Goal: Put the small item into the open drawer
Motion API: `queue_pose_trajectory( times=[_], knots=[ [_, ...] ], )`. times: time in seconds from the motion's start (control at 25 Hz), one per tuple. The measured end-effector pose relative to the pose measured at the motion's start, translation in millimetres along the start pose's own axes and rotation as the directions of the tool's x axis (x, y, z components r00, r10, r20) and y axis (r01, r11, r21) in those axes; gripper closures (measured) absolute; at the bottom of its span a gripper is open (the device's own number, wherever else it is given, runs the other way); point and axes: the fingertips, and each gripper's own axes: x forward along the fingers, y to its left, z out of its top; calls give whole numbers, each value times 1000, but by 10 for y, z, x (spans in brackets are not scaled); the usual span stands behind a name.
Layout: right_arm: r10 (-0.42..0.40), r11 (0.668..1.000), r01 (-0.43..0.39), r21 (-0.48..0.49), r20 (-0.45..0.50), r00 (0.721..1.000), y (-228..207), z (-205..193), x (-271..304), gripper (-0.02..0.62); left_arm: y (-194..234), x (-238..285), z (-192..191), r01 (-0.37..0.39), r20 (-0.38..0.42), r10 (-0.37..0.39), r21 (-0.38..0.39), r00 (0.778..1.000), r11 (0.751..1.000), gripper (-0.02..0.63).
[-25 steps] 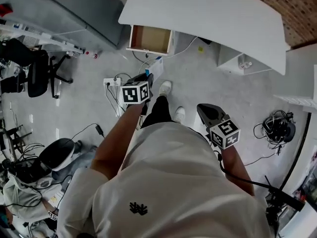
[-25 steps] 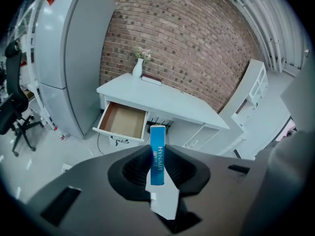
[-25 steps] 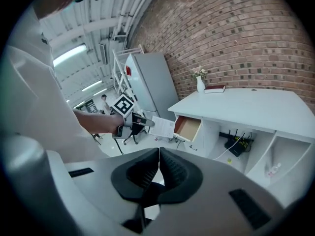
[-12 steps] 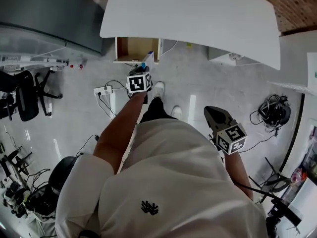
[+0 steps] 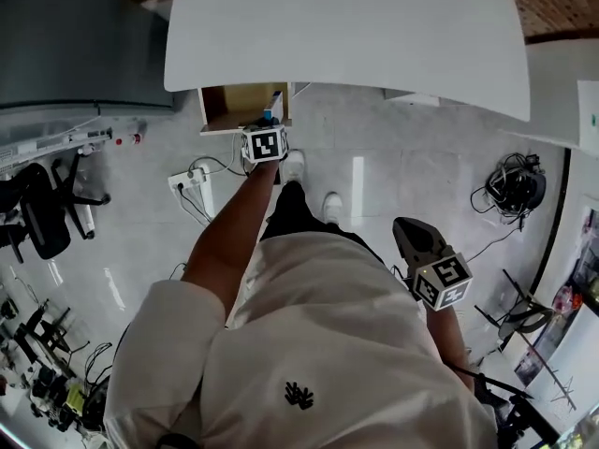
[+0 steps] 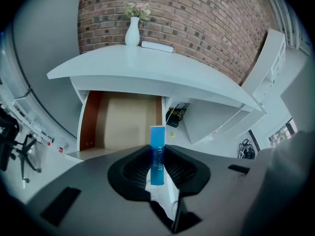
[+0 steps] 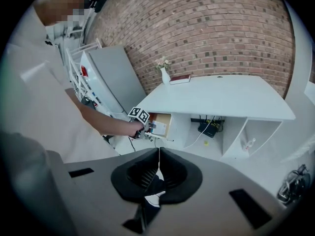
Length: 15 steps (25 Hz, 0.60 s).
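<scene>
My left tongs [image 5: 270,122] pinch the small blue box [image 6: 157,151], holding it upright at the front edge of the open drawer [image 6: 123,119] under the white counter [image 5: 346,26]. Farther right, my right tongs [image 7: 159,150] are pressed together with nothing between them.

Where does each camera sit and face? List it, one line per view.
Head view: on the person's head, facing steeply down at desk, open drawer, floor; shirt, left arm, left tongs, right tongs show.
Left gripper view: on the left tongs, facing the drawer; jaws clamp a blue box.
Right gripper view: on the right tongs, facing the desk; jaws shut, empty.
Shared: all show the drawer.
</scene>
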Motion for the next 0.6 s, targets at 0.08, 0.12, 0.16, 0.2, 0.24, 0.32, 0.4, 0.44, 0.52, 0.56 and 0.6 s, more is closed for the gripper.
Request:
queue_pose_trajectory(
  times=[0.08,0.12,0.16,0.2,0.24,0.32,0.4,0.44,0.52,0.56,0.6],
  knots=[
    [-17,1000,18,23,-7,1000,-34,12,33,565,5,181,-2,-3,-30,3,-7,1000,1000,515],
    [-25,999,26,33,-11,1000,-48,25,58,565,10,265,3,-7,-44,6,-6,999,1000,515],
    [-31,999,32,43,-16,999,-59,25,89,565,15,338,10,-9,-57,9,-3,998,1000,515],
    [-36,998,37,53,-22,999,-69,25,121,565,20,408,18,-13,-69,13,1,998,1000,515],
    [-41,997,43,61,-23,999,-79,42,151,565,24,478,27,-18,-79,18,6,997,1000,515],
    [-52,996,53,76,-23,998,-102,93,196,565,13,616,50,-24,-94,26,18,995,1000,515],
    [-62,994,64,90,-26,998,-126,129,223,565,-17,735,60,-27,-109,31,35,994,999,515],
    [-66,993,68,97,-29,997,-142,133,229,565,-35,789,59,-30,-116,35,46,993,998,515],
    [-73,991,76,112,-35,997,-178,125,228,565,-56,888,50,-40,-129,48,63,990,997,515],
    [-75,990,79,119,-40,996,-193,109,226,565,-57,931,37,-45,-138,53,65,989,997,515],
    [-76,989,81,126,-47,996,-206,76,225,565,-54,972,23,-48,-146,57,64,988,997,515]
  ],
)
